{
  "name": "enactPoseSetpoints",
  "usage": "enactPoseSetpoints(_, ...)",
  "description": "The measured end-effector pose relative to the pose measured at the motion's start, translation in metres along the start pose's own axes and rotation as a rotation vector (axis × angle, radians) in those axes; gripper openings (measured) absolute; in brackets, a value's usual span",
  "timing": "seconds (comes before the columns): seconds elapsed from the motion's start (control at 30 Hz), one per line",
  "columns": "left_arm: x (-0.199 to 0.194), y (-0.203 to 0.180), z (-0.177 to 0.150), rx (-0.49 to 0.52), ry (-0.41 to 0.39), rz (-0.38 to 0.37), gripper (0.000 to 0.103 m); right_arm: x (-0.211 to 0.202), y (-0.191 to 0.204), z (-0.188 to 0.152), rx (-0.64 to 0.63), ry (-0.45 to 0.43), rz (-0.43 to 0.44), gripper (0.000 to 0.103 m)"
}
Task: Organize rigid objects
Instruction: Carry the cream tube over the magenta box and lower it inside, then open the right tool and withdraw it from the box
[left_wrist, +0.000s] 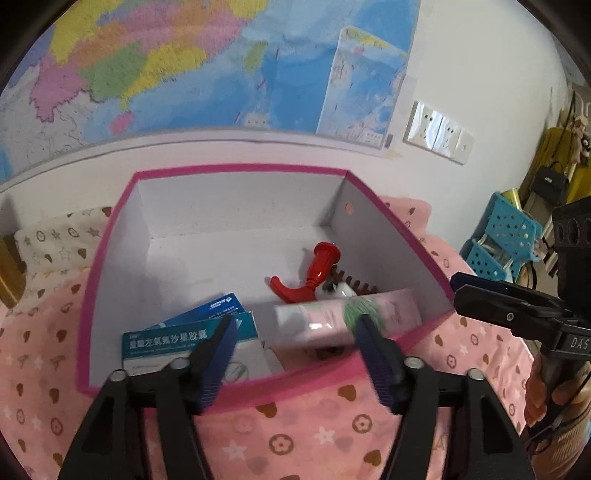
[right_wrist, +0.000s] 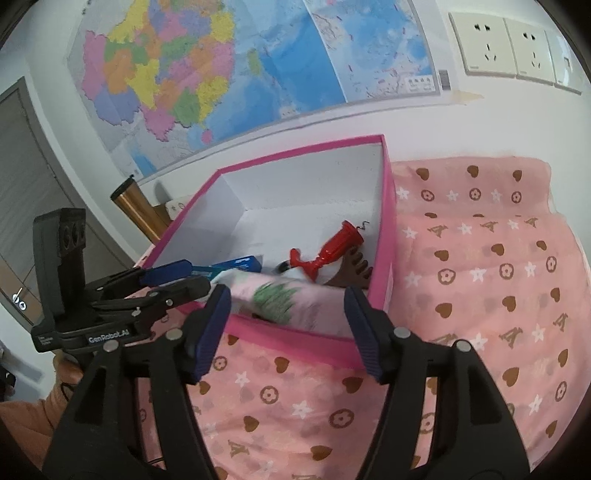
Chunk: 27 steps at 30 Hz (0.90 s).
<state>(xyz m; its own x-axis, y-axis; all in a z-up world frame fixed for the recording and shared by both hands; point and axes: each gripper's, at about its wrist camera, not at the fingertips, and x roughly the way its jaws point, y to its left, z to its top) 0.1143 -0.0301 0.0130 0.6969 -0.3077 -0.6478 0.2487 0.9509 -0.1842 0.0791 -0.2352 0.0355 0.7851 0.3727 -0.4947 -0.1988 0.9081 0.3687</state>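
A pink box (left_wrist: 236, 168) (right_wrist: 303, 147) with a white inside stands on a pink patterned cloth. It holds a red corkscrew (left_wrist: 321, 266) (right_wrist: 332, 247), a brown comb (left_wrist: 354, 286) (right_wrist: 354, 271), a teal medicine carton (left_wrist: 177, 339), a blue carton (left_wrist: 221, 304) (right_wrist: 240, 263) and a pink tube (left_wrist: 351, 314) (right_wrist: 273, 295). The tube lies blurred along the near wall. My left gripper (left_wrist: 295, 321) (right_wrist: 197, 275) hovers open at the near rim, its pads clear of the tube. At the box's near right corner my right gripper (right_wrist: 286, 291) (left_wrist: 458, 288) is open too, gripping nothing.
A large map covers the wall behind the box, with sockets (right_wrist: 487, 44) to its right. A copper tumbler (right_wrist: 136, 206) stands left of the box. Blue perforated baskets (left_wrist: 506, 236) sit far right. The pink cloth (right_wrist: 480, 277) spreads right of the box.
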Motion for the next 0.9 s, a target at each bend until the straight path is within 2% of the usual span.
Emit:
enactPoseSetpoints(0.03,-0.005,-0.001,-0.002,0.005,-0.016,0.004,0.082,-0.004,0.004,-0.002,-0.015,-0.009,0.000,0.066)
enactPoseSetpoints(0.13,-0.026,-0.005,-0.011,0.033,-0.080,0.023,0.093,-0.012,0.016,-0.010,-0.047,-0.037,0.005,0.074)
enactPoseSetpoints(0.17,-0.034,-0.003,-0.015,0.041,-0.096,0.025,0.095,-0.015,0.022,-0.015,-0.068,-0.043,0.004,0.075)
enactPoseSetpoints(0.2,-0.040,0.000,-0.017,0.046,-0.110,0.028,0.102,-0.016,0.028,-0.019,-0.086,-0.050,0.002,0.076)
enactPoseSetpoints(0.23,-0.048,0.002,-0.022,0.051,-0.133,0.033,0.103,-0.018,0.035,-0.026,-0.111,-0.058,-0.004,0.077)
enactPoseSetpoints(0.27,-0.053,0.004,-0.026,0.051,-0.146,0.041,0.103,-0.018,0.040,-0.031,-0.127,-0.063,-0.012,0.079)
enactPoseSetpoints(0.33,-0.060,0.007,-0.035,0.049,-0.145,0.072,0.103,-0.020,0.047,-0.042,-0.150,-0.077,-0.036,0.091)
enactPoseSetpoints(0.43,-0.063,0.014,-0.048,0.024,-0.130,0.117,0.103,-0.018,0.055,-0.059,-0.164,-0.092,-0.092,0.100)
enactPoseSetpoints(0.57,-0.066,0.022,-0.062,-0.013,-0.112,0.150,0.103,-0.013,0.058,-0.077,-0.149,-0.086,-0.133,0.100)
enactPoseSetpoints(0.9,-0.072,0.029,-0.082,-0.050,-0.089,0.193,0.103,-0.009,0.066,-0.100,-0.122,-0.068,-0.153,0.100)
